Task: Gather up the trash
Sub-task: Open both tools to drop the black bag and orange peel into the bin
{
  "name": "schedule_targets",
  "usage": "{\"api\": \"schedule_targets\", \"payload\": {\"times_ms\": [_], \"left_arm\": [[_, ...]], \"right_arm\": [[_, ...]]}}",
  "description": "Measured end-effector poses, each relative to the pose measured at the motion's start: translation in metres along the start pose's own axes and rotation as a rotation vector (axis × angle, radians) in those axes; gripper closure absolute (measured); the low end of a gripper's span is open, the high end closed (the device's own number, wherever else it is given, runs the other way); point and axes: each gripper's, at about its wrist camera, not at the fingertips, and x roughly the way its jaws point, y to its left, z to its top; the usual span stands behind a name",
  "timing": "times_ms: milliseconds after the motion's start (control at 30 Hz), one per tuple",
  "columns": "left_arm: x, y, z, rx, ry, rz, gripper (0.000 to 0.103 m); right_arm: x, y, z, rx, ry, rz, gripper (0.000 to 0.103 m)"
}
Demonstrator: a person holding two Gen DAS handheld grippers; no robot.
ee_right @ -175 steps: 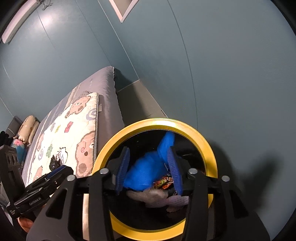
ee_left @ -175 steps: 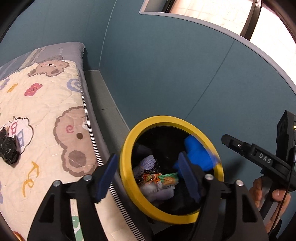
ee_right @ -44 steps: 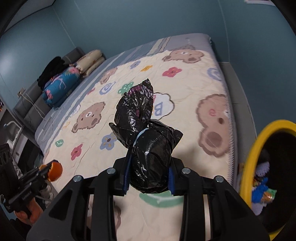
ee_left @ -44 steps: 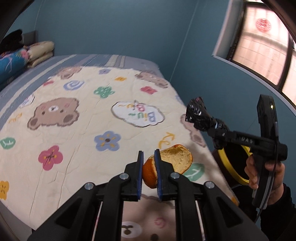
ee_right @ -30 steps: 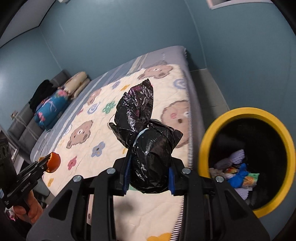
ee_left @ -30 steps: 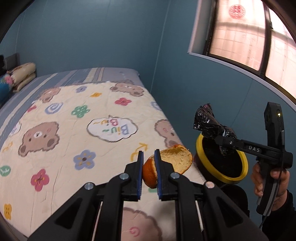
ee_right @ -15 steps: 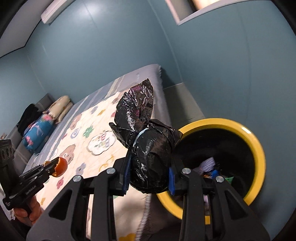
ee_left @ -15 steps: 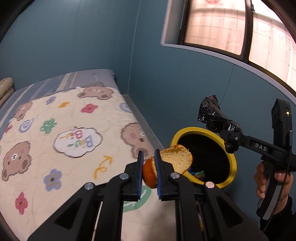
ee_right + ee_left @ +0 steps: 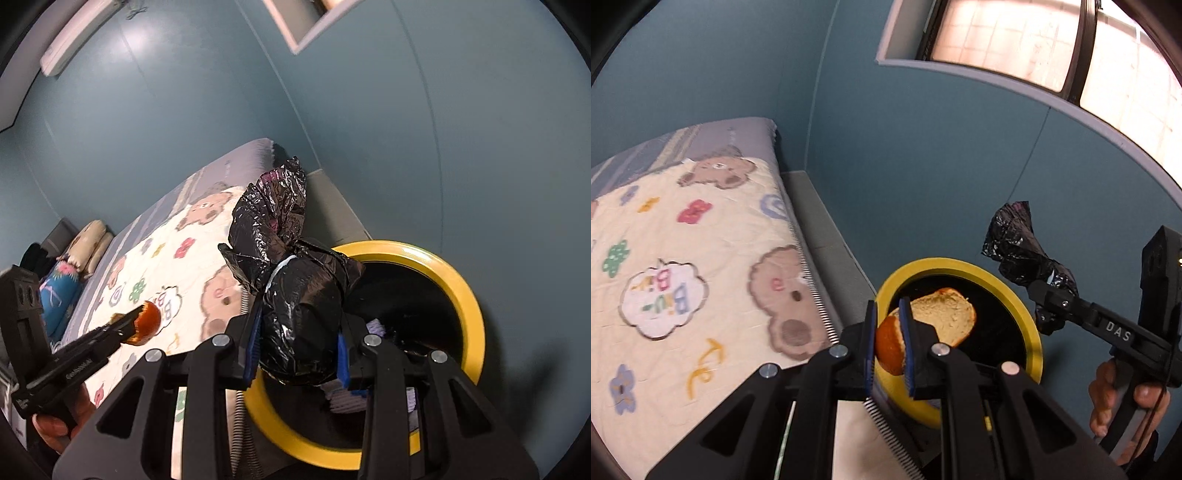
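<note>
Both loads at the bin, and neither one is over it cleanly yet.

Left hand-held gripper (image 9: 889, 343) pinches the bread piece (image 9: 929, 325) above the near rim of the yellow-rimmed bin (image 9: 1032, 334) beside the bed (image 9: 701, 258) edge; right hand-held gripper (image 9: 295, 354) clamps the black bag (image 9: 295, 295). Release early and either bounces off the rim onto the floor.
</note>
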Motion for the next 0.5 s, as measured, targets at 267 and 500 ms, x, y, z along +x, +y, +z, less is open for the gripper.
{"api": "schedule_targets", "payload": {"times_ms": [267, 500], "left_arm": [[0.053, -0.018, 0.003, -0.011, 0.076, -0.055, 0.092], [0.067, -0.02, 0.004, -0.033, 0.107, -0.087, 0.073]], "right_arm": [[0.013, -0.009, -0.001, 0.028, -0.01, -0.067, 0.07], [0.019, -0.017, 0.0, 0.036, -0.006, -0.104, 0.061]]}}
